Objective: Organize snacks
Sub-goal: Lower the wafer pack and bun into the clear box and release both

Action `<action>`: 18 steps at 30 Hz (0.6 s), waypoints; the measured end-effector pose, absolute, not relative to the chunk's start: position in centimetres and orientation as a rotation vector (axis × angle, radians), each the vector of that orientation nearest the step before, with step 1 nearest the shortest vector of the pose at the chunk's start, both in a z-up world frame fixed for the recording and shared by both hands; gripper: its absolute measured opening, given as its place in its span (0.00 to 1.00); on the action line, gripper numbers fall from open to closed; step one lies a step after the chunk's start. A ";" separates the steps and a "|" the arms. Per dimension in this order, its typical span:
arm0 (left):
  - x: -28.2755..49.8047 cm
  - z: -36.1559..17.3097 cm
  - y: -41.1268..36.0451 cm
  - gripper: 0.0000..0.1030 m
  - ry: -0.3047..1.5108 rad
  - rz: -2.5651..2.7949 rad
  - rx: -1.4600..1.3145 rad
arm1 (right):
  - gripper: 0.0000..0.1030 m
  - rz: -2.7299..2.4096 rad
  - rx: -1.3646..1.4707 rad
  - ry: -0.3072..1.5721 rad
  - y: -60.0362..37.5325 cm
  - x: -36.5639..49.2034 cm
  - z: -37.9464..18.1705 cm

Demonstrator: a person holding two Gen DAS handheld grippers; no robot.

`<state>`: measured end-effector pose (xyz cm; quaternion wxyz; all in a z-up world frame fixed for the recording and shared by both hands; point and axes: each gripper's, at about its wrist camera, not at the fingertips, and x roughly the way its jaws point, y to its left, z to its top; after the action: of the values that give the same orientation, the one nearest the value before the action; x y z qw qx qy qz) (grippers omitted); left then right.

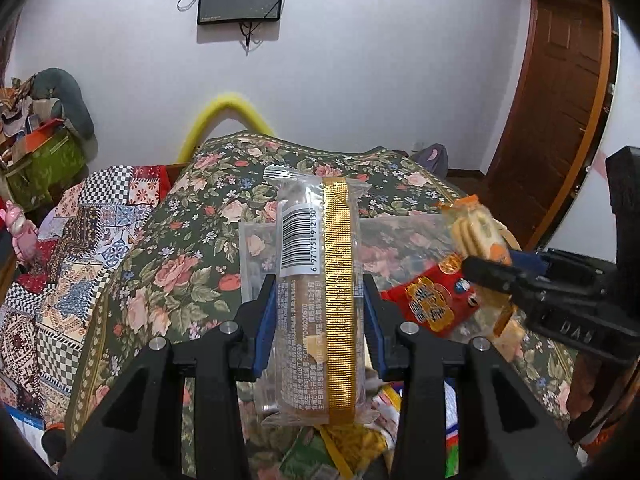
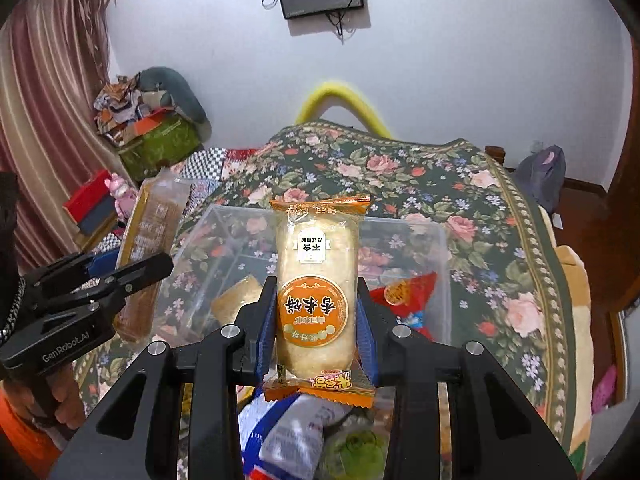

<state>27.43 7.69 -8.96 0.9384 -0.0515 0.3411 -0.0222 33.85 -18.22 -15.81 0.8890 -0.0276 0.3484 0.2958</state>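
My left gripper (image 1: 319, 320) is shut on a clear, gold-striped snack pack (image 1: 316, 292) with a barcode, held upright over the clear plastic bin (image 1: 256, 248). It also shows in the right wrist view (image 2: 150, 240). My right gripper (image 2: 316, 320) is shut on an orange rice cracker pack (image 2: 316, 280), held upright above the clear bin (image 2: 442, 248). That pack and the right gripper also show at the right of the left wrist view (image 1: 476, 236). A red snack pack (image 2: 404, 296) and a tan pack (image 2: 236, 296) lie in the bin.
The bin sits on a floral bedspread (image 2: 460, 184). Loose snack packs (image 2: 304, 432) lie below the grippers. A patchwork quilt (image 1: 80, 232) lies to the left. Boxes and clutter (image 2: 152, 136) stand at the far left, a wooden door (image 1: 560, 100) at the right.
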 end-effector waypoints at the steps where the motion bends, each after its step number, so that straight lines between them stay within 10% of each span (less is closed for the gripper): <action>1: 28.0 -9.2 7.8 0.38 0.704 -0.039 -0.108 | 0.31 0.613 -0.061 0.730 -18.0 34.0 -15.9; 18: 30.7 -11.9 8.2 0.29 0.767 -0.024 -0.118 | 0.32 0.612 -0.143 0.896 -15.1 35.9 -20.0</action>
<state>30.68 8.21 -11.87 0.9256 -0.0575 0.3739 -0.0119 35.86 -15.13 -20.05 0.8539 -0.0679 0.4262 0.2908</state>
